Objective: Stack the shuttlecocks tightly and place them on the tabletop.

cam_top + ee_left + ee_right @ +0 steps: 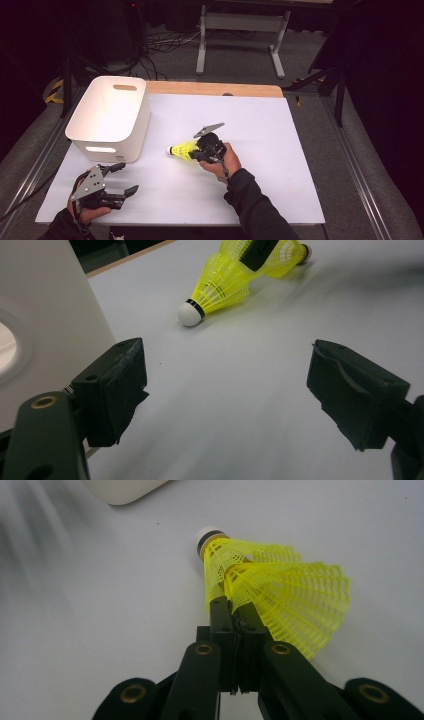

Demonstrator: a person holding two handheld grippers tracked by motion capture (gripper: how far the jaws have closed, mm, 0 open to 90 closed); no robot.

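Here the right gripper [196, 151] has its jaws pinched together on the rim of a yellow shuttlecock [183, 149], gripping the mesh skirt between the pads. In the right gripper view the shuttlecock [260, 587] runs straight out ahead of the closed jaws, its long axis roughly in line with them, the white cork tip [207, 537] at the far end and the flared skirt spreading back to the jaws and off to their right side. From the high view the cork points left toward the white bin [111, 116], and the skirt opens back toward the right hand [224, 161]; the shuttlecock lies low over the white table [260, 150], though whether the cork touches it I cannot tell. The left gripper [122, 179] rests near the front edge, just below the bin, its jaws spread wide with nothing between them. In the left gripper view the shuttlecock [225, 282] sits well ahead of those open jaws, cork end [189, 312] nearest and angled down to the left, the bin's wall [45, 315] close on the left.
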